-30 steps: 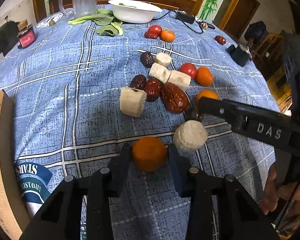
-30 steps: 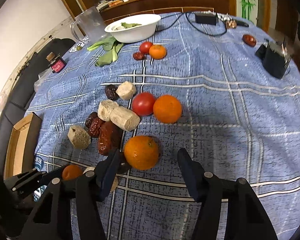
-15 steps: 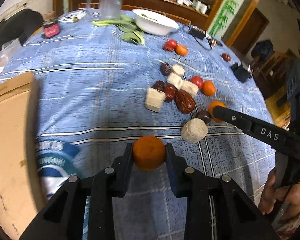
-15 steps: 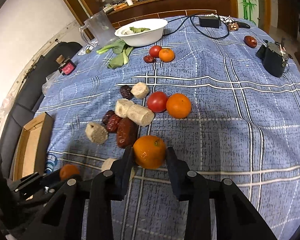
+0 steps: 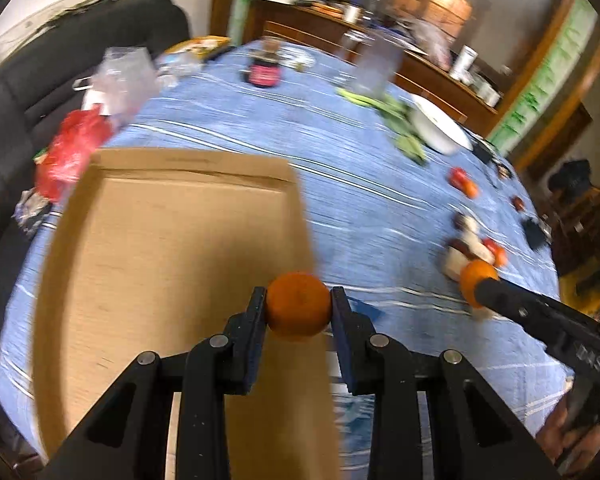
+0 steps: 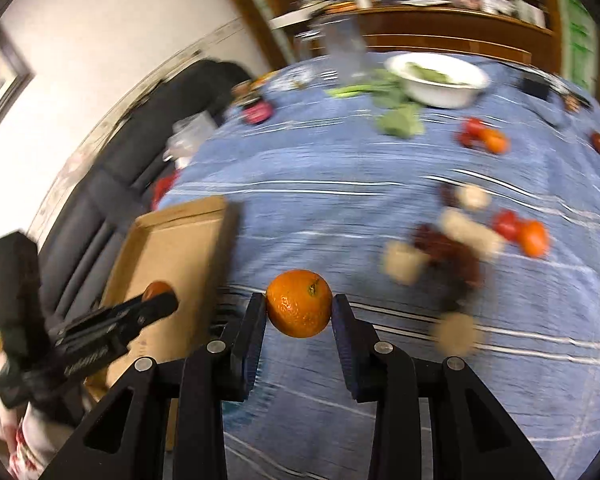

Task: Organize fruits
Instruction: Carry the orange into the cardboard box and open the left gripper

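Observation:
My left gripper [image 5: 299, 312] is shut on a small orange [image 5: 298, 306] and holds it in the air over the right edge of a shallow cardboard box [image 5: 172, 248]. My right gripper [image 6: 299, 310] is shut on a larger orange [image 6: 299, 304] with a green stem, held above the blue cloth to the right of the same box [image 6: 176, 248]. The left gripper and its orange [image 6: 158, 290] also show in the right wrist view, over the box. The right gripper's orange [image 5: 474, 280] shows at the right in the left wrist view.
A blurred pile of dates, white chunks, a tomato and an orange [image 6: 534, 238] lies on the blue plaid cloth [image 6: 340, 208]. A white bowl [image 6: 440, 80], greens, a clear jug and another tomato-orange pair stand farther back. A dark sofa [image 5: 28, 92] borders the table's left.
Both grippers have lifted their oranges off the cloth and swung left. The left orange now hangs over the cardboard box; the fruit pile has dropped back to the right.

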A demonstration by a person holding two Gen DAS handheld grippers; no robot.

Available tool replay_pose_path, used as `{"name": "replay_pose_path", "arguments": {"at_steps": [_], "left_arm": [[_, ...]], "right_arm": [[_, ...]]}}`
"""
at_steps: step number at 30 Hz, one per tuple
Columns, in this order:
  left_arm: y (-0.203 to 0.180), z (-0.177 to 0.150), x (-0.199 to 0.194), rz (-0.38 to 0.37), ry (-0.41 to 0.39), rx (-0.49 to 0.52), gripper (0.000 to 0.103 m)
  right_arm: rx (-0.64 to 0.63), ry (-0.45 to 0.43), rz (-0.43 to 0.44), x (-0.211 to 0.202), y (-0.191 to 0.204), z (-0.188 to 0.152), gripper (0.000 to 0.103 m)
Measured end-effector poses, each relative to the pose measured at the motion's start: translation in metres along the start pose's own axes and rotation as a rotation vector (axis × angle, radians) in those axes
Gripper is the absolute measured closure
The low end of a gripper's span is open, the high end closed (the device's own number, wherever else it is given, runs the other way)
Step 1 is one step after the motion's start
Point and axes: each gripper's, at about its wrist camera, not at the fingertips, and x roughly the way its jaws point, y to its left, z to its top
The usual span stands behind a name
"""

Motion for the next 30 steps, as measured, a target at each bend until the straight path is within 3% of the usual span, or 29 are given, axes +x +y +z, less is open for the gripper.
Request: {"name": "replay_pose_path", "arguments": {"at_steps": [7, 15, 25, 26, 28, 30], "left_arm": [[0.067, 0.030, 0.017, 0.075, 0.029, -0.049, 0.073], [0.104, 0.056, 0.052, 0.114, 0.080, -0.063, 0.073], [0.106, 0.065, 0.068, 0.120, 0.094, -0.036, 0.068], [0.106, 0.065, 0.068, 0.114, 0.096, -0.042, 0.064], [0.108, 0.065, 0.065, 0.116, 0.094, -0.053, 0.063], [0.108, 0.066, 0.060, 0.124, 0.081, -0.058, 0.062]], "right_arm": [[-0.087, 0.053, 0.050, 0.063, 0.071, 0.029, 0.066], [-0.109, 0.142, 0.019, 0.144, 0.096, 0.039, 0.066], [-0.128, 0.141, -0.016, 0.167, 0.103, 0.048, 0.063], [-0.136, 0.142, -0.019, 0.168, 0.104, 0.048, 0.061], [-0.148, 0.148, -0.008, 0.168, 0.106, 0.049, 0.053], [-0.162, 0.134, -0.014, 0.165, 0.109, 0.050, 0.051]]}}
